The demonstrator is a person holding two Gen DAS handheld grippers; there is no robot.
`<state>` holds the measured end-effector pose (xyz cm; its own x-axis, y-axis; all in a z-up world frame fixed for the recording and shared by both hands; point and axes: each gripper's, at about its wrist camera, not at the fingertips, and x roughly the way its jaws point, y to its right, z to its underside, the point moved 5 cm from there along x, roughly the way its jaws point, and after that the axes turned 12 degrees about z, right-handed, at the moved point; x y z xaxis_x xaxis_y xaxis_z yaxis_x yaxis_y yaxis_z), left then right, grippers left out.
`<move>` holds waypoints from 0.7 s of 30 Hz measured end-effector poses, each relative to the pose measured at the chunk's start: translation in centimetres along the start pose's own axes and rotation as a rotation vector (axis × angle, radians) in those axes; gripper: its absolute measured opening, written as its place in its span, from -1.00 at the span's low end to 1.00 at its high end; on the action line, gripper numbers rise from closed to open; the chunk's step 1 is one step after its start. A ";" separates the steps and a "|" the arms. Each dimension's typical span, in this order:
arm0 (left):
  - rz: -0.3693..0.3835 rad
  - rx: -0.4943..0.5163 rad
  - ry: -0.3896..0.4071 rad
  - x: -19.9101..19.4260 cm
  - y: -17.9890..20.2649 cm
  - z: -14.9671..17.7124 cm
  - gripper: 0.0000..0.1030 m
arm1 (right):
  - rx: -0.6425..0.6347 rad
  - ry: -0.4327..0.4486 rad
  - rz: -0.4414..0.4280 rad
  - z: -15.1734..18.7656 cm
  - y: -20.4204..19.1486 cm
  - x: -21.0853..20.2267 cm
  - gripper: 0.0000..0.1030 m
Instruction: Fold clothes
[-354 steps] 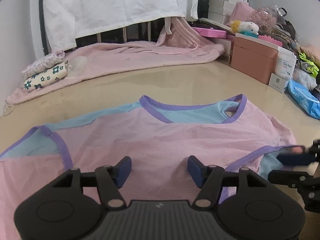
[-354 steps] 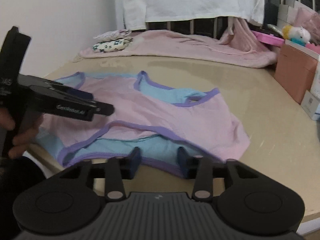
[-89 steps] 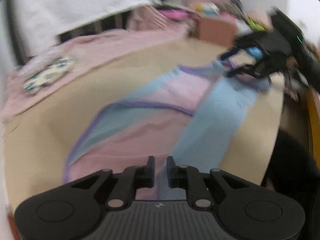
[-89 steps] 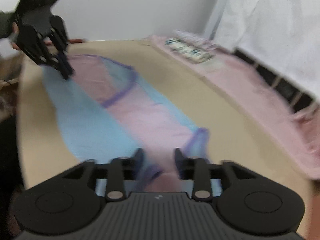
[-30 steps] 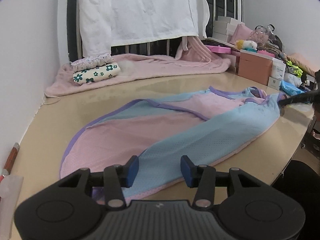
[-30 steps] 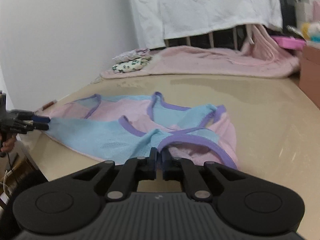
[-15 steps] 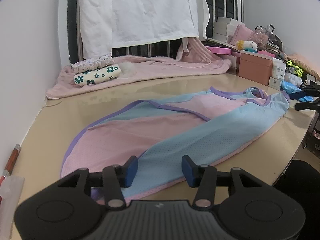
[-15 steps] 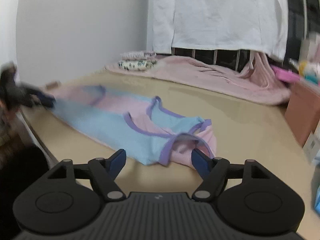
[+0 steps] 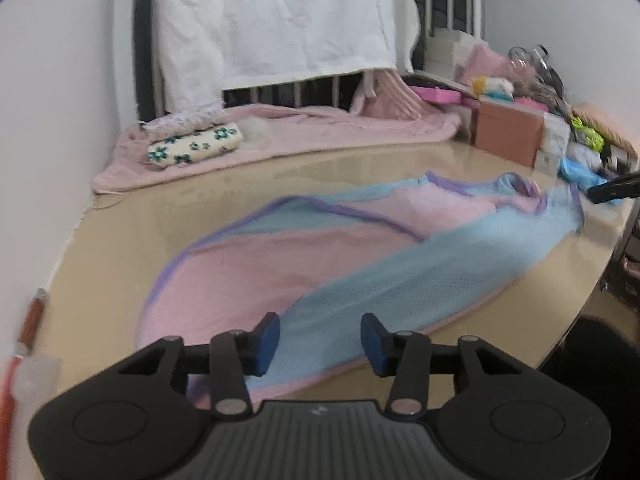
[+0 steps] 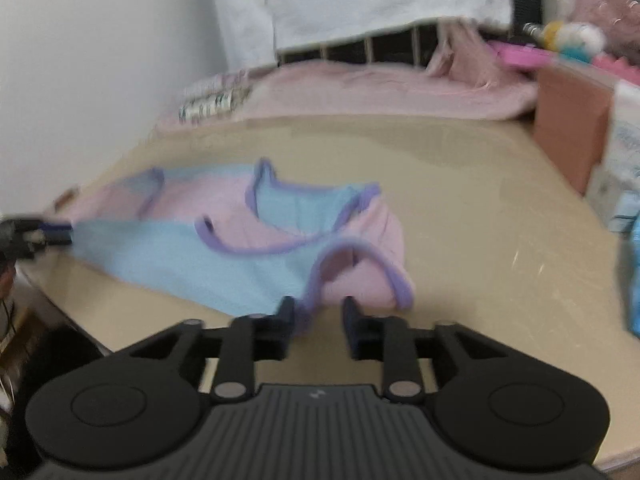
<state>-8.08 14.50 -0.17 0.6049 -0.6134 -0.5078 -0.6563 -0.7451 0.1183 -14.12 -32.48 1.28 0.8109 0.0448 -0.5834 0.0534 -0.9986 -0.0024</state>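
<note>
The pink-and-blue mesh vest with purple trim (image 9: 360, 256) lay folded lengthwise along the beige tabletop's (image 9: 132, 232) near edge. The left hand-held gripper (image 9: 320, 338) hovered open over its hem; the right hand-held gripper (image 10: 318, 320), its jaws just closing, gripped nothing, apparently readying the crosswise fold.

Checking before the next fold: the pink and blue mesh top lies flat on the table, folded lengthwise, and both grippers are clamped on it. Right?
Not quite. In both wrist views the left gripper and right gripper are open, clamping nothing. The mesh top does lie folded lengthwise on the table.
</note>
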 end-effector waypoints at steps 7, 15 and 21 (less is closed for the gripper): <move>-0.070 0.135 0.006 2.8 -1.4 -9.1 0.08 | -0.098 0.223 -0.134 -5.0 -5.4 -1.7 -0.05; -0.025 0.104 -0.364 16.9 -5.4 -12.8 0.14 | -0.283 -0.001 -0.091 -13.8 -11.4 11.9 0.01; 0.001 0.064 -0.394 18.9 -7.3 -11.2 -0.06 | -0.271 -0.247 -0.058 -14.3 -11.8 21.5 -0.07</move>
<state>13.17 5.38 -1.03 0.3929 -0.4578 -0.7975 -0.6910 -0.7192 0.0724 10.99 -19.31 0.40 0.6389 0.0599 -0.7670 0.2745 -0.9491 0.1546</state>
